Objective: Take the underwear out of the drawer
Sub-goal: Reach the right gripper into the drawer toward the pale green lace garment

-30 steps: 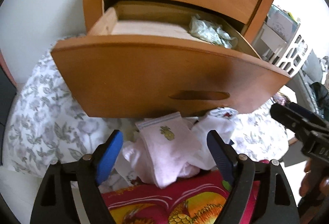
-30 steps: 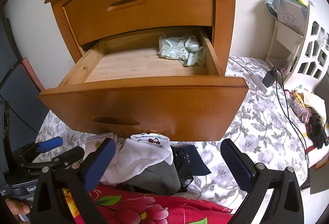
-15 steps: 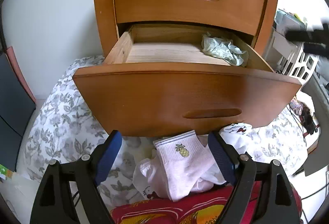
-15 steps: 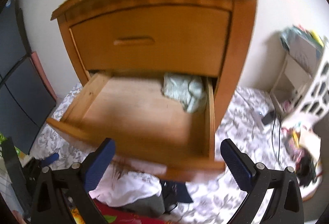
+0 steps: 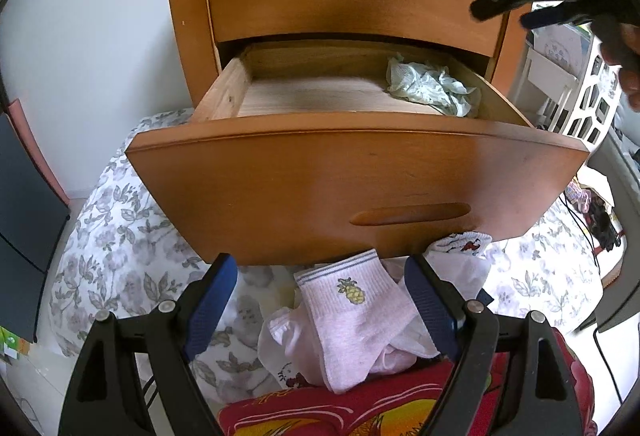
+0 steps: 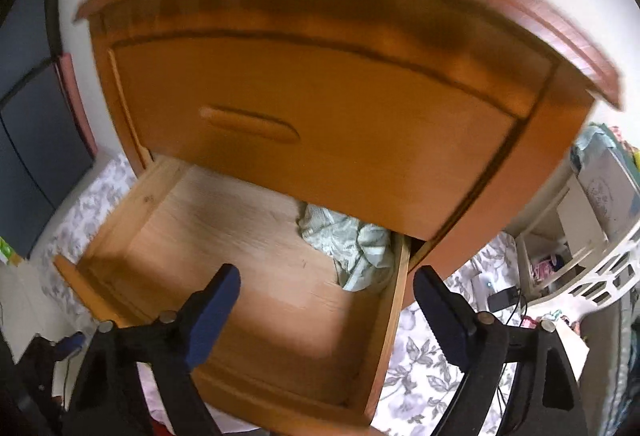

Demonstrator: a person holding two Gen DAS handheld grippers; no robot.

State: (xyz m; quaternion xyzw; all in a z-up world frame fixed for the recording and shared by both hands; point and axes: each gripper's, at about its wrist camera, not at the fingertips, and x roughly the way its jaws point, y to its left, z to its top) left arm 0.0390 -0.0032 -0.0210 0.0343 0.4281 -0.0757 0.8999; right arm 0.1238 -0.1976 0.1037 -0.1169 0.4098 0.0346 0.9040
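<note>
The lower drawer [image 5: 352, 172] of a wooden nightstand stands pulled out. A crumpled pale green piece of underwear [image 5: 430, 86] lies in its back right corner, also in the right wrist view as underwear [image 6: 350, 244]. My right gripper [image 6: 326, 296] hovers above the drawer [image 6: 256, 236], jaws closing, nothing between them; the underwear lies just beyond its fingertips. From the left wrist view the right gripper [image 5: 528, 8] shows at the upper right, above the drawer. My left gripper [image 5: 320, 288] is open, low in front of the drawer, over a pink pineapple sock [image 5: 352, 316].
A pile of socks and clothes [image 5: 460, 256] lies on the flowered bedsheet [image 5: 120, 236] under the drawer front. A red patterned cloth [image 5: 360, 408] lies nearest. A white shelf rack [image 6: 580, 236] stands right of the nightstand, with cables [image 6: 504, 300] on the sheet. The upper drawer [image 6: 320, 132] is closed.
My right gripper rose from in front of the drawer to above its open inside, rolled, and narrowed a little. The left gripper tilted up slightly and stayed open.
</note>
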